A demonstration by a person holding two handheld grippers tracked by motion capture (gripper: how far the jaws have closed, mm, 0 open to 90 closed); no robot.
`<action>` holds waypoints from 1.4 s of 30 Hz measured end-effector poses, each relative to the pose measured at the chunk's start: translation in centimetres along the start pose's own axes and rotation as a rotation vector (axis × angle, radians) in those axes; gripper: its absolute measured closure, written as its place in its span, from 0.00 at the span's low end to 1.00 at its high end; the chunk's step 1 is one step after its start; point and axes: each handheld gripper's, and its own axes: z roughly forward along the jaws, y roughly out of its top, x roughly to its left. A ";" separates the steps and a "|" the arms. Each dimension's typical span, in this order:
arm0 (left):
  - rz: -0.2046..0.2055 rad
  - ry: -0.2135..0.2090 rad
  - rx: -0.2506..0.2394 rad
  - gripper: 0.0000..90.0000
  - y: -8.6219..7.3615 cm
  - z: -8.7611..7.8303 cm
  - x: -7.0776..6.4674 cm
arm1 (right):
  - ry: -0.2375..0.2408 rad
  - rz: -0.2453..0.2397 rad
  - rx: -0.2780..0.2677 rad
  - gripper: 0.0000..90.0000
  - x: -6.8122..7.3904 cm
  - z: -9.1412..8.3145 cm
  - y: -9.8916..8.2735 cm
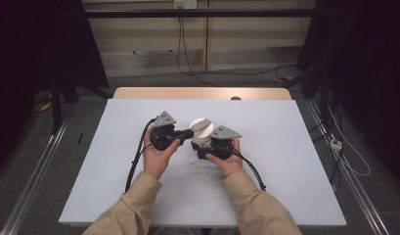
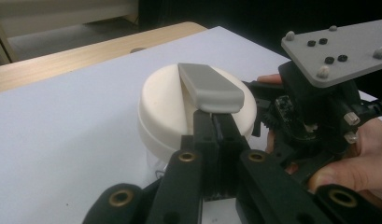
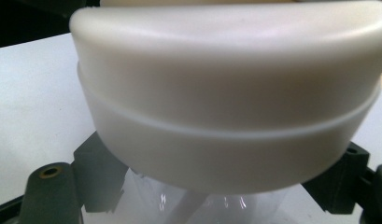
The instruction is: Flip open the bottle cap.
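While I sit at the white table, I hold one pair of tongs in each hand. My left tongs point to the right, toward the jar. From the left gripper view, their two black jaws are squeezed tight together, with nothing between them. Their tips sit just under the end of the grey handle, and I cannot tell if they touch it. That handle lies flat across the top of the round white lid.

The jar stands upright near the middle of the table, between my two hands. Its lid is on, and the bottom part is clear glass.

My right tongs are on the right side of the jar. From the right gripper view, their jaws reach around the clear part, right under the lid, one on each side, and they hold it.
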 end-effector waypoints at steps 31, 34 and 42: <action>0.004 0.011 -0.002 0.98 1.6 0.6 0.0 | 0.002 -0.001 0.003 0.21 0.0 0.0 0.0; 0.005 0.012 -0.002 0.98 1.8 0.7 0.0 | 0.002 0.000 0.003 0.21 0.0 0.0 0.0; 0.010 0.012 0.004 0.97 2.4 1.1 -0.1 | 0.001 0.004 0.002 0.21 0.0 0.1 0.0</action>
